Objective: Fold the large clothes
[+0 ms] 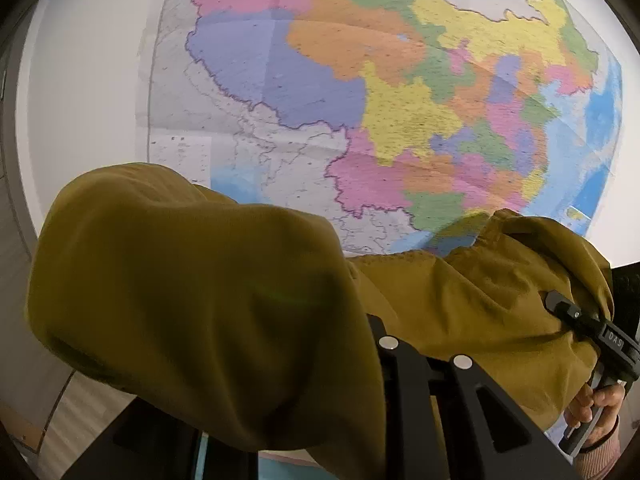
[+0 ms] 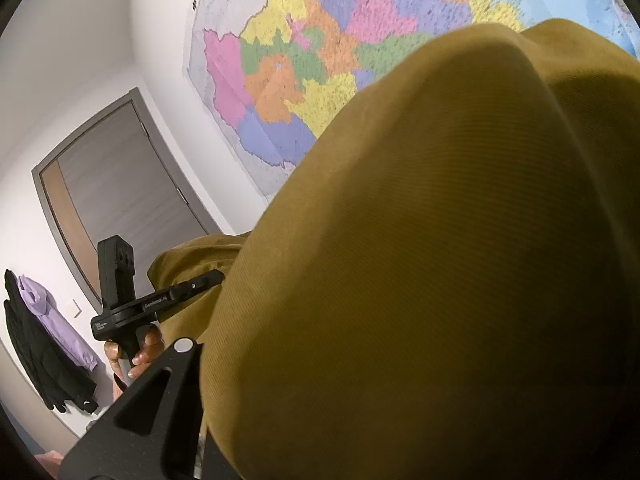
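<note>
The mustard-yellow garment [image 1: 192, 304], a ribbed, corduroy-like cloth, is held up in the air between the two claws, in front of a large coloured wall map [image 1: 400, 92] on a white wall. In the left wrist view the cloth drapes over the left claw [image 1: 384, 340], covering its left finger and the tips; only the black frame with two round silver fasteners shows, so the tips cannot be seen, but the cloth runs straight into the claw and hangs from it, which reads as clenched on the garment. From there the cloth spans rightward to the right claw [image 1: 560, 308], whose black finger lies against a bunched fold, with the person's right hand [image 1: 600, 404] on the handle below and a pinkish ribbed cuff at the wrist. In the right wrist view the garment [image 2: 420, 280] fills most of the frame, bulging over the right claw [image 2: 192, 356]; again the tips are buried under cloth, and the grip reads as clenched on the garment. The left claw [image 2: 208, 280] appears at lower left, its finger thrust into a fold of the same cloth, the left hand [image 2: 140, 352] gripping its handle. Behind stand a grey door [image 2: 120, 200] in a grey frame, and dark and lilac clothes [image 2: 52, 336] hanging on the wall. No supporting surface under the garment is visible.
</note>
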The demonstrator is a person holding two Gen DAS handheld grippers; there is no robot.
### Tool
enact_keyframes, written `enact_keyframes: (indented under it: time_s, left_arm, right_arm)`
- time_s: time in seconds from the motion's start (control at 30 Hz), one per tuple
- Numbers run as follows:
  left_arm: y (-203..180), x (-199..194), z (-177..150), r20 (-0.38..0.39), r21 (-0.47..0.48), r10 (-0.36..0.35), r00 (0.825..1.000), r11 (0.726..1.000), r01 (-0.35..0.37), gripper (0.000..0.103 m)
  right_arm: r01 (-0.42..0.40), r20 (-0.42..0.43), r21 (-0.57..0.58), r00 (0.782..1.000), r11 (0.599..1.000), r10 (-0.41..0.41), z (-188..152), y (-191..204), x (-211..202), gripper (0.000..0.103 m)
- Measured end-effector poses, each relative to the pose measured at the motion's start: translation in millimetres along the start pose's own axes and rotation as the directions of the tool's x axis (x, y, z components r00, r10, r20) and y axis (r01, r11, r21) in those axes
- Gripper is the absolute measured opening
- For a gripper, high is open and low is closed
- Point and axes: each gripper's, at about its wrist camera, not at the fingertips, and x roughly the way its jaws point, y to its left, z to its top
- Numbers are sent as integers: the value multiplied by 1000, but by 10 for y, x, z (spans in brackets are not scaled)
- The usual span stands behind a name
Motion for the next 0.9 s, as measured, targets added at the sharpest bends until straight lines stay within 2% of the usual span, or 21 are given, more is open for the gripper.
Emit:
enact_keyframes:
  time_s: [0.17,0.53,0.9]
  left_arm:
    - [151,85,24,-7,-14,17,1000,1000,-17,18]
    - [489,370,110,-50,-33,86,995,996,-87,18]
    - [827,707,144,-90,-78,114,989,990,-121,18]
  right_arm:
    - [-4,-16,3,1000,1000,4,-22,21,155,21]
    - [4,-49,-12,999,1000,-4,-148,344,630,21]
    - [31,-63,-38,998,999,-33,-351,480,879,21]
